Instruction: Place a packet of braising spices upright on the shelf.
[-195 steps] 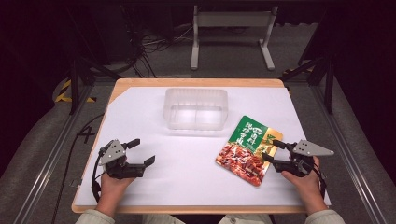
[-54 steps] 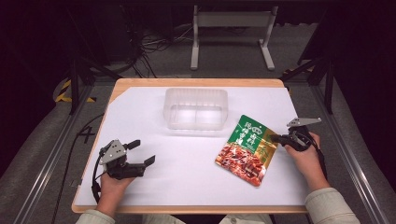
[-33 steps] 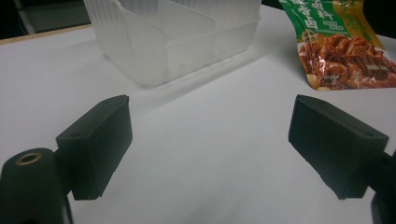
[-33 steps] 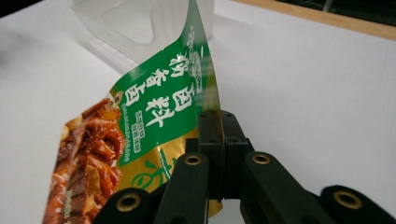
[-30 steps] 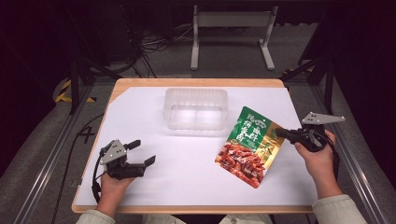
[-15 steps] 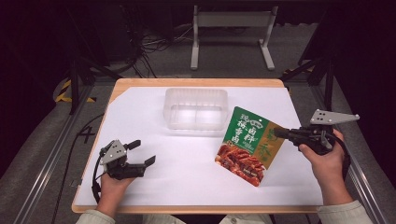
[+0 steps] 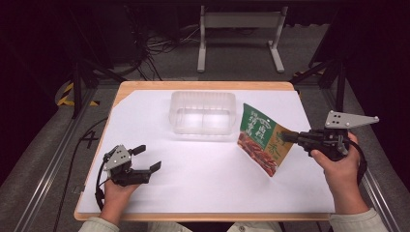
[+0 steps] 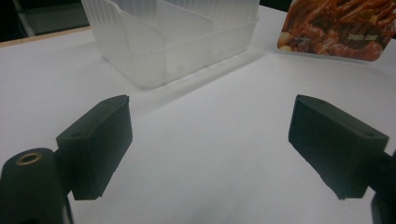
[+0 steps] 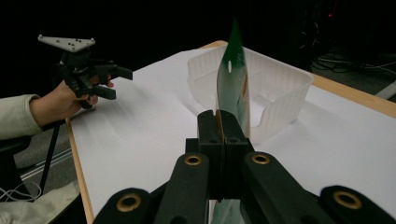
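We are seeing the right gripper [image 7: 286, 137] with jaws pressed together, pinching the food pouch [image 7: 261, 140] by its edge; in the right gripper view the pouch [image 9: 232, 79] is standing edge-on straight ahead of the closed jaws, so its printed face is hidden there and its lower part is cut off behind the jaws. In the high view the pouch is tilting, lower corner near or touching the sheet, we cannot tell which. Print on it is too small to read.

The left gripper [image 7: 144, 158] is resting low over the sheet, jaws spread wide with nothing between them. In the left gripper view the clear plastic tray [image 8: 177, 42] is lying ahead of the jaws, its top cut off by the frame, and only the pouch's bottom corner [image 8: 336, 32] is showing to the upper right.

The tray [image 7: 203, 113] is sitting just beside the pouch, away from the right gripper's tips.

A white sheet [image 7: 203, 179] is covering the wooden table [image 7: 193, 85]. Beyond it we are seeing dark floor, cables [image 7: 164, 46] and a grey stand [image 7: 239, 29]; the rest of the room is too dark to make out.
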`<action>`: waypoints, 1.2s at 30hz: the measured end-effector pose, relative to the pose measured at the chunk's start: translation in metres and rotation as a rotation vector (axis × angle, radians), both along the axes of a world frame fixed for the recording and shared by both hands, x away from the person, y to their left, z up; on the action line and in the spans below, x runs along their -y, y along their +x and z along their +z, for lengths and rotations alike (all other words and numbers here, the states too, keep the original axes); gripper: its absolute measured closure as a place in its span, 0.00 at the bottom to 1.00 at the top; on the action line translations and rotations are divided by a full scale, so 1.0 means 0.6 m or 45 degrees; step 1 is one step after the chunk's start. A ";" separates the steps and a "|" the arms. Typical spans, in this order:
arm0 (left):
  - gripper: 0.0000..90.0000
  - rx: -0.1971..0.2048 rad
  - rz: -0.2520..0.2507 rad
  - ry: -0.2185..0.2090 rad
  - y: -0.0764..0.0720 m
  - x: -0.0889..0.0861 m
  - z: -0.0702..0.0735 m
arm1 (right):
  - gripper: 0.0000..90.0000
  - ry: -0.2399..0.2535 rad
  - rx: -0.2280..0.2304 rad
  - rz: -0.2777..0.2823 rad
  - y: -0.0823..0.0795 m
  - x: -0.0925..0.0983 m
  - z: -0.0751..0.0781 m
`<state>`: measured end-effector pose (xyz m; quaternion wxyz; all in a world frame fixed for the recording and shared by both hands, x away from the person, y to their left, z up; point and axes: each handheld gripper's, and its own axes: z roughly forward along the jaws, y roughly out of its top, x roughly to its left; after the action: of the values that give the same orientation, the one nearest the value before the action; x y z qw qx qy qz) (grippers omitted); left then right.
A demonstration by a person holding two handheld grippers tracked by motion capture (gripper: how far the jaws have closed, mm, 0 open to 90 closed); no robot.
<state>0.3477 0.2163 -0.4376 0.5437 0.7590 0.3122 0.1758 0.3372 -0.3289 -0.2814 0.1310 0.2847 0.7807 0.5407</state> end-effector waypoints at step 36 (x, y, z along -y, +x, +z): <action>0.15 0.009 0.011 0.001 -0.002 -0.001 0.001 | 1.00 0.093 0.106 -0.084 0.048 -0.014 0.080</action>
<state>0.3465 0.2169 -0.4373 0.5438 0.7571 0.3136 0.1808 0.3663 -0.3204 -0.2331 0.1706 0.2920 0.7444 0.5757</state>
